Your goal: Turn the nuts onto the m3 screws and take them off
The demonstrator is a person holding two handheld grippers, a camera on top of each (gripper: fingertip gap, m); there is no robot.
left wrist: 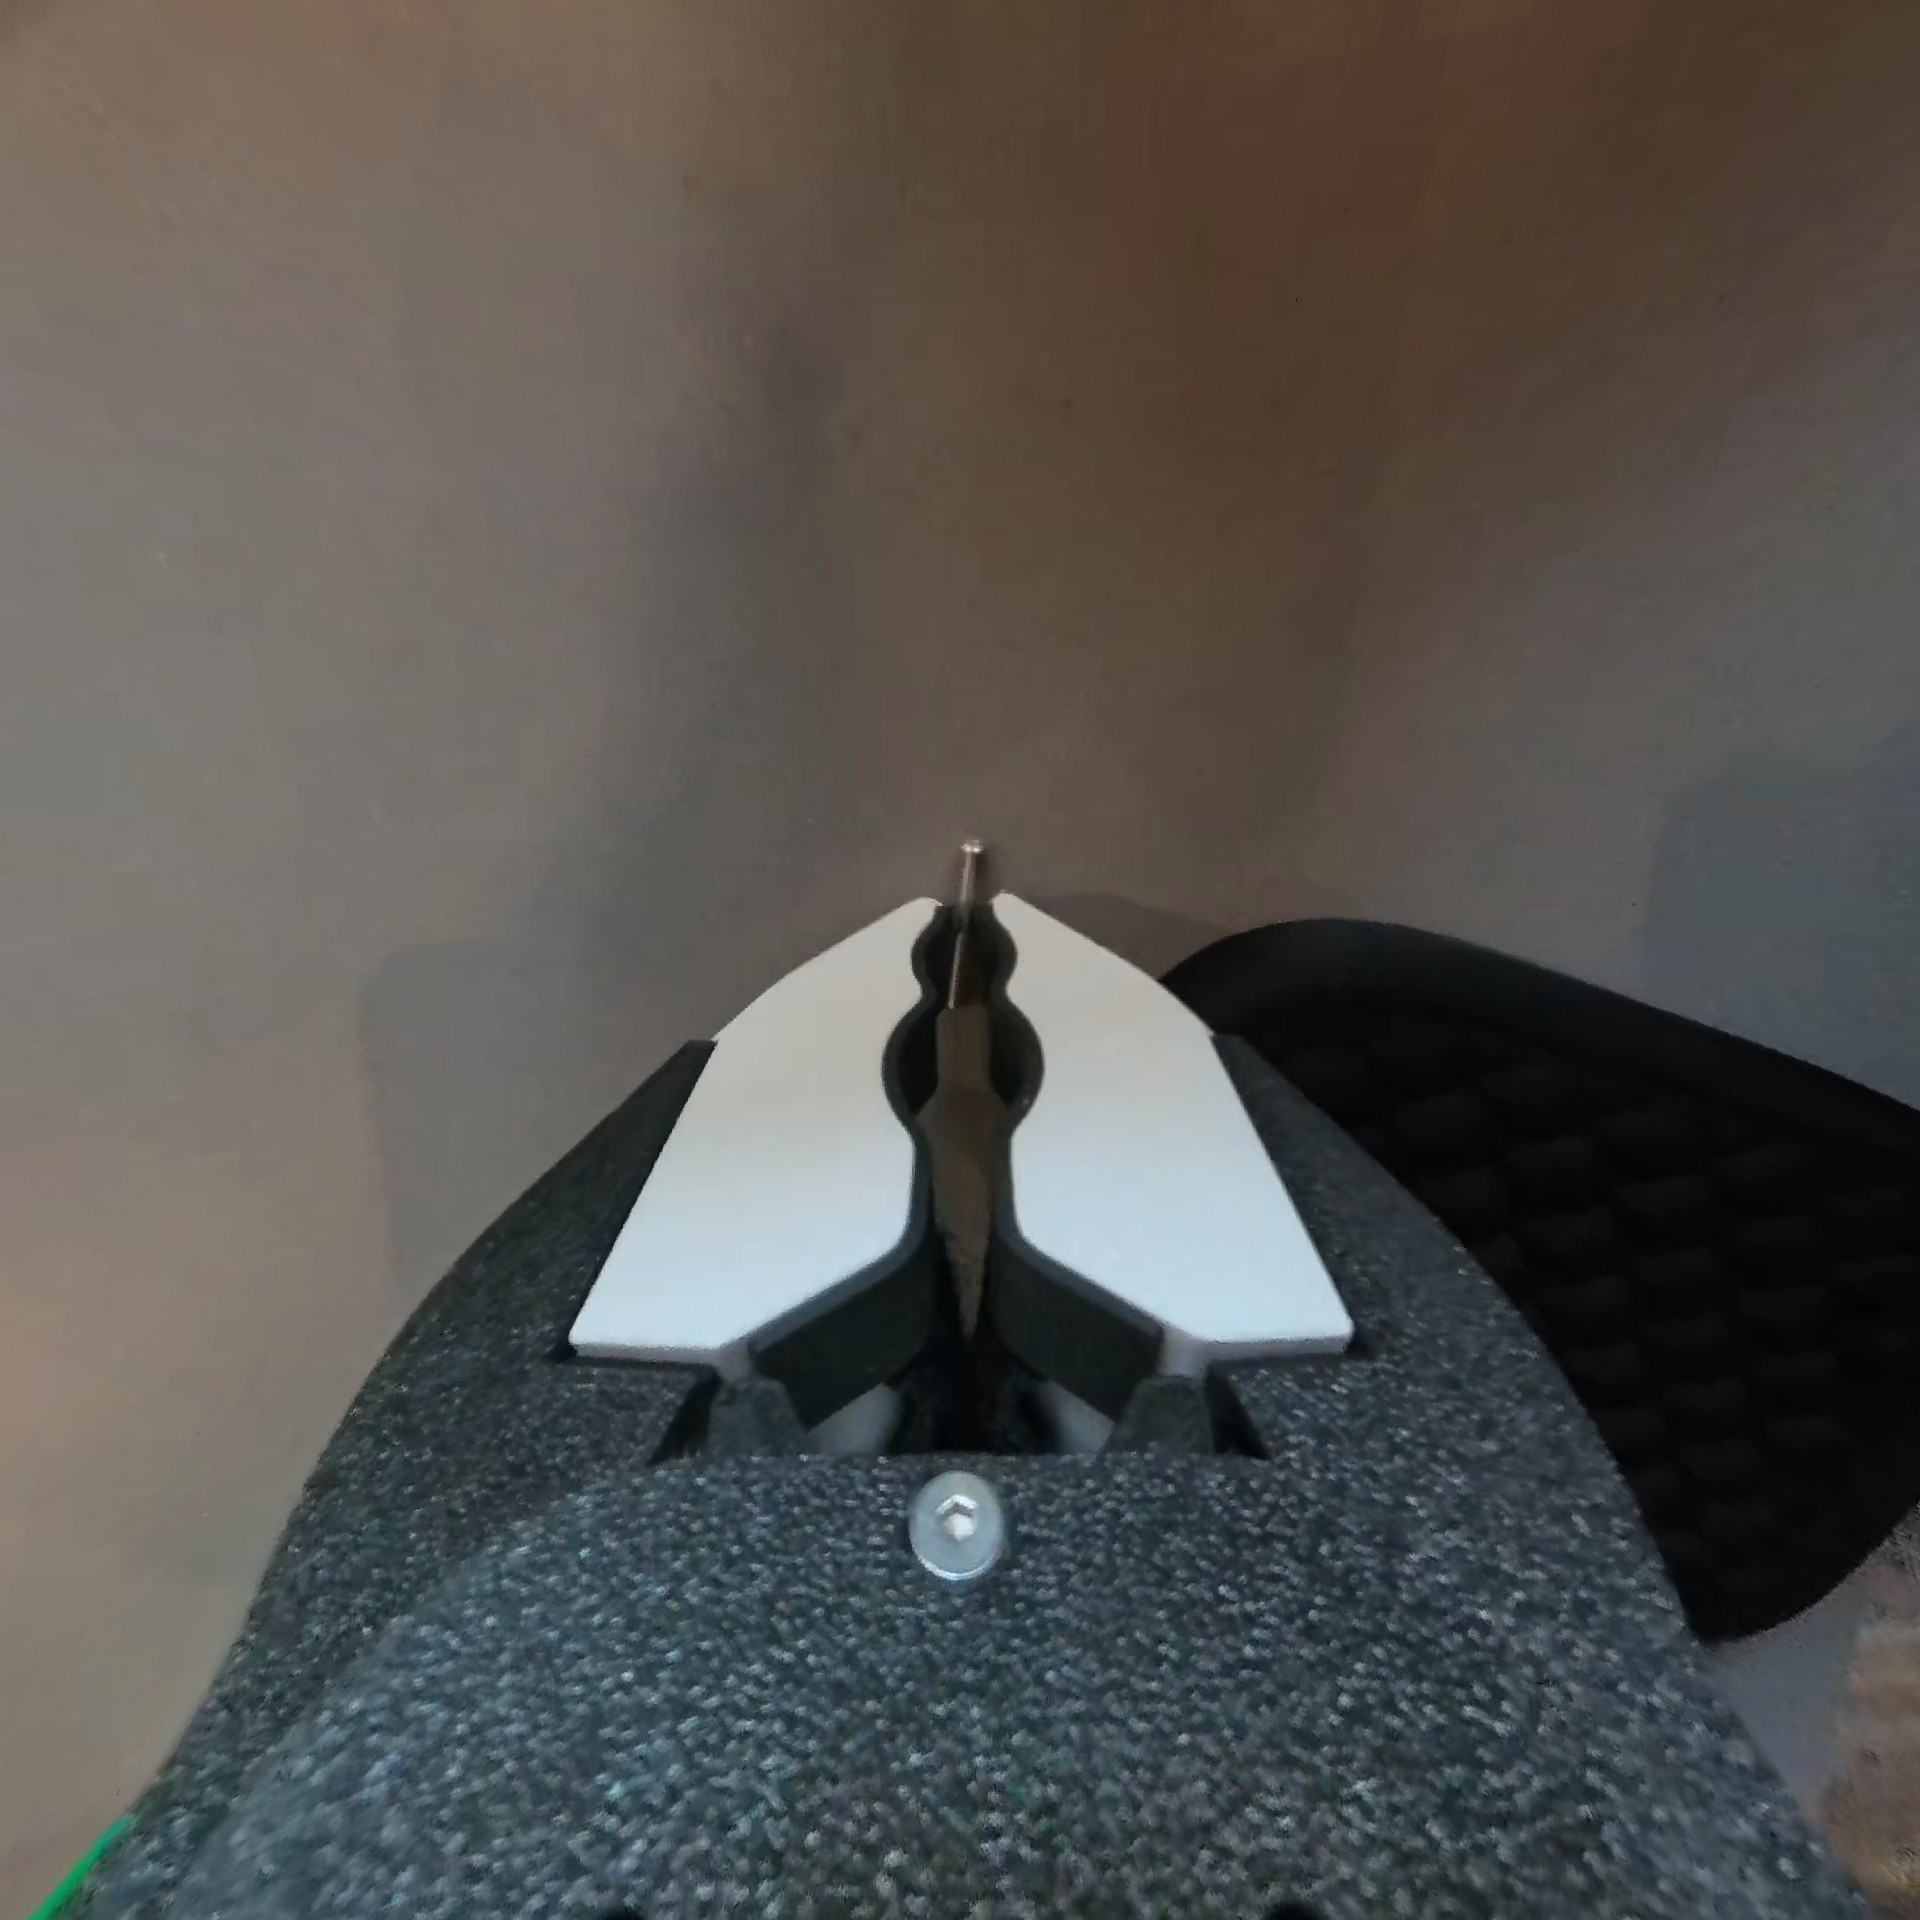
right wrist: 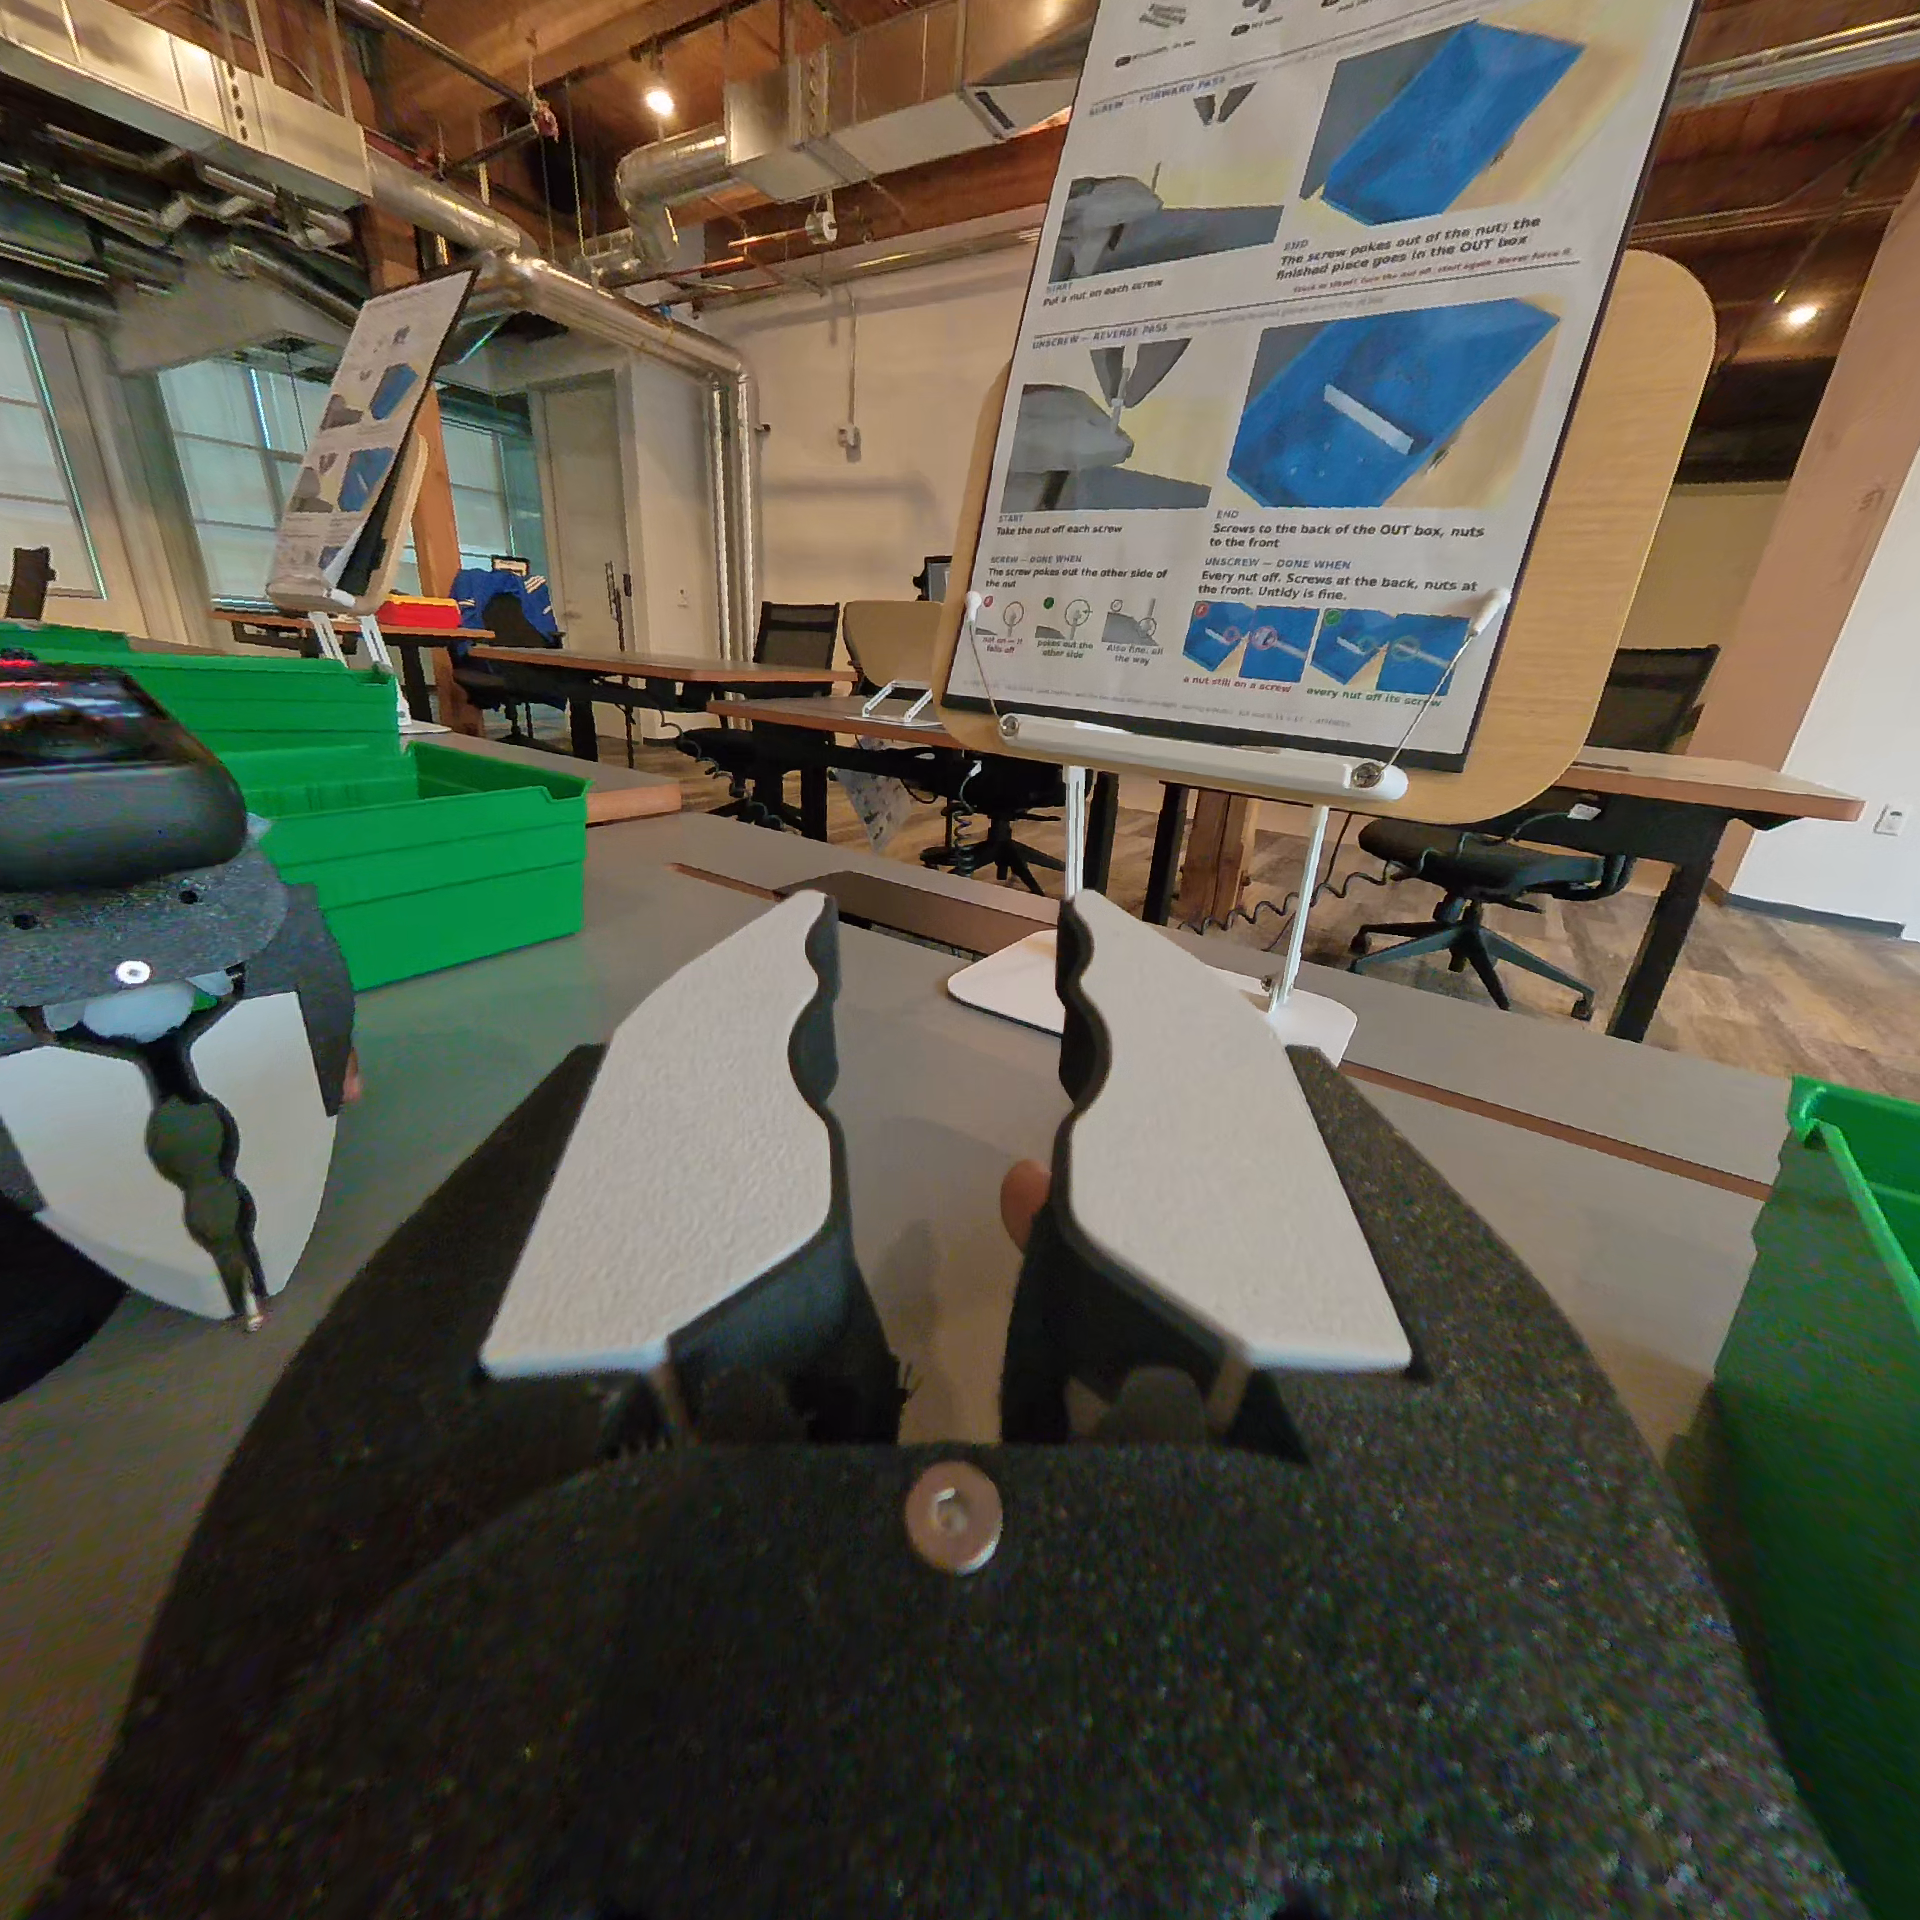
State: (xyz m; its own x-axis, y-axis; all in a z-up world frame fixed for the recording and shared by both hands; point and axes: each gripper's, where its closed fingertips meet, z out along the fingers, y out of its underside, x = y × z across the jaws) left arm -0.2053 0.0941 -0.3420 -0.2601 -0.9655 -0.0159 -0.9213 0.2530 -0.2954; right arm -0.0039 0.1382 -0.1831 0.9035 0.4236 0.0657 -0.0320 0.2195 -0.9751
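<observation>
The left gripper [left wrist: 971, 914] has its white fingers [left wrist: 831, 1091] closed almost together on a thin metal screw [left wrist: 970, 878], whose tip pokes out past the fingertips toward twelve o'clock in the left wrist view; in the right wrist view the same gripper sits at about nine o'clock, pointing down at the table with the screw's end showing below the tips. The right gripper [right wrist: 945, 997] stands wide open with nothing between its fingers [right wrist: 707, 1122]. No nut can be made out on the screw or anywhere on the surface, so this reads as the start of a threading step: the screw is held ready and a nut is yet to be fetched. The next move likely calls for the open gripper to pick up a nut, bring it square to the screw's tip and turn it gently so the thread catches. The grey table [right wrist: 499, 1039] is bare around the fingers, and a dark textured pad [left wrist: 1558, 1195] lies at three o'clock of the left gripper. Green bins [right wrist: 436, 831] stand at ten o'clock and another green bin [right wrist: 1829, 1351] at three o'clock. An instruction sheet on a stand [right wrist: 1299, 416] rises at one o'clock, with desks and office chairs beyond.
</observation>
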